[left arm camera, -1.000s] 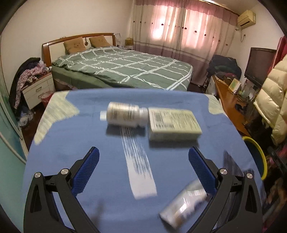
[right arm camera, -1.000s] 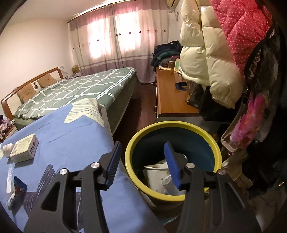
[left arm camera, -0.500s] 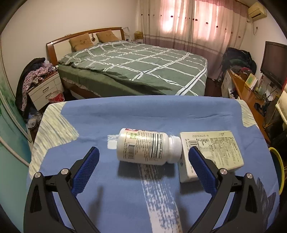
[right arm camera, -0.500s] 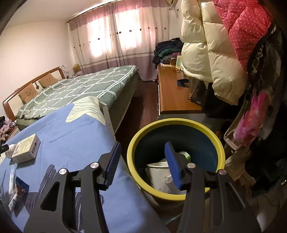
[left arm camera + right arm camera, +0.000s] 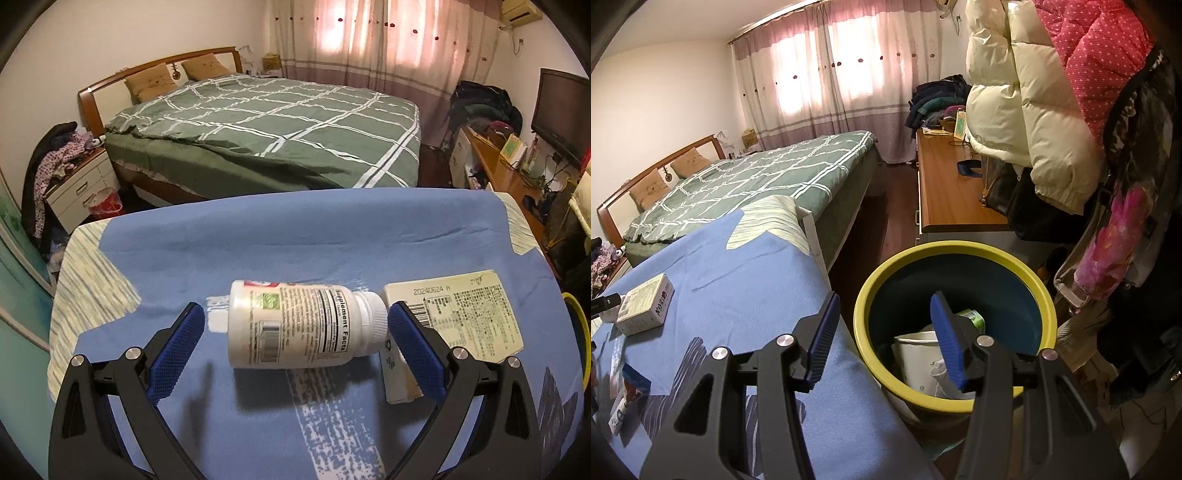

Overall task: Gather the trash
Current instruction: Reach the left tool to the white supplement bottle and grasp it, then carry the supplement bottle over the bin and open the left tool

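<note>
Left gripper (image 5: 293, 334): fingers spread wide, holding nothing; the bottle lies between them, with a clear gap to the left pad, while the right pad stands just beside the cap and contact there cannot be told.
Bottle (image 5: 295, 326): white supplement bottle on its side on the blue-covered tabletop (image 5: 258, 247), white cap pointing right, printed label facing up.
Box (image 5: 469, 314): flat cream carton lying just right of the bottle's cap, partly behind the right finger (image 5: 415, 341).
Right gripper (image 5: 884, 338): fingers partly apart and empty, hanging over the gap between the tabletop edge and the bin.
Bin (image 5: 1015, 264): blue tub with a yellow rim, on the floor just beside the tabletop; a white cup (image 5: 916, 354) and other scraps lie inside.
Small tube (image 5: 626, 398): lying on the cloth toward the near left in the right wrist view.
Bed (image 5: 280, 129): green checked cover, beyond the tabletop's far edge.
Curtains (image 5: 388, 40): pink, drawn across the lit window at the back.
</note>
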